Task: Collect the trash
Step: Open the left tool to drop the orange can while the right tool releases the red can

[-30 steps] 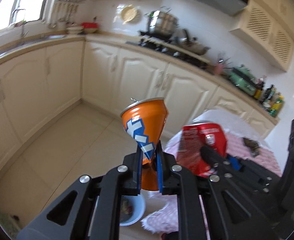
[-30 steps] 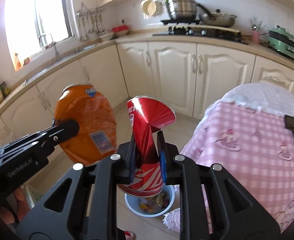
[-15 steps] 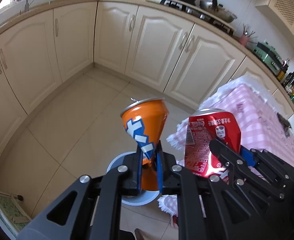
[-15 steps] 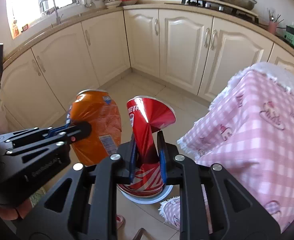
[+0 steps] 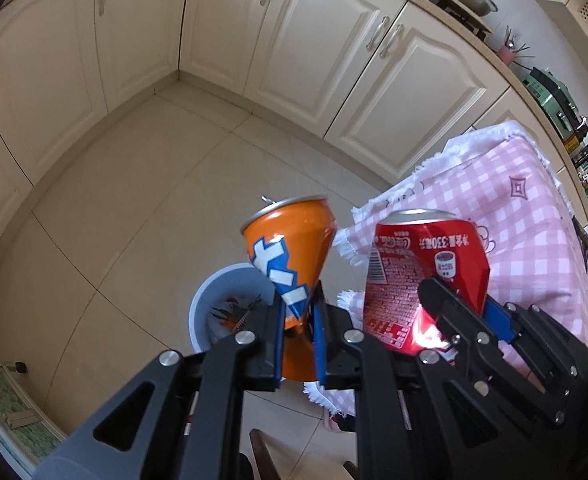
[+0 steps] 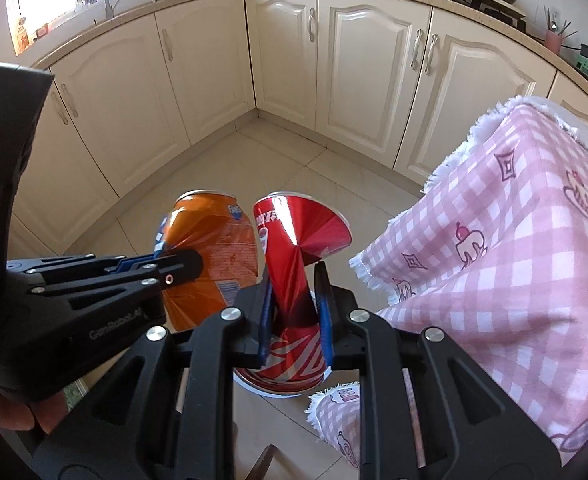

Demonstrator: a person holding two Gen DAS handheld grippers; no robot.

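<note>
My left gripper (image 5: 299, 308) is shut on a crushed orange soda can (image 5: 290, 240), pinched at its waist. My right gripper (image 6: 294, 292) is shut on a crushed red cola can (image 6: 294, 236), also pinched at its waist. Both cans hang side by side above a light blue trash bin (image 5: 214, 300) on the floor, which holds some wrappers. The red can (image 5: 422, 276) and right gripper show at the right of the left wrist view. The orange can (image 6: 210, 252) and left gripper show at the left of the right wrist view, where the bin is mostly hidden under the red can.
A table with a pink checked cloth (image 6: 514, 248) stands just right of the bin. Cream kitchen cabinets (image 6: 334, 60) wrap the corner behind. The tiled floor (image 5: 134, 184) spreads to the left. A green mat (image 5: 10, 408) lies at the lower left.
Both grippers have tilted downward with their cans, so the floor and the bin have come up into view beneath them. Both cans stay gripped.
</note>
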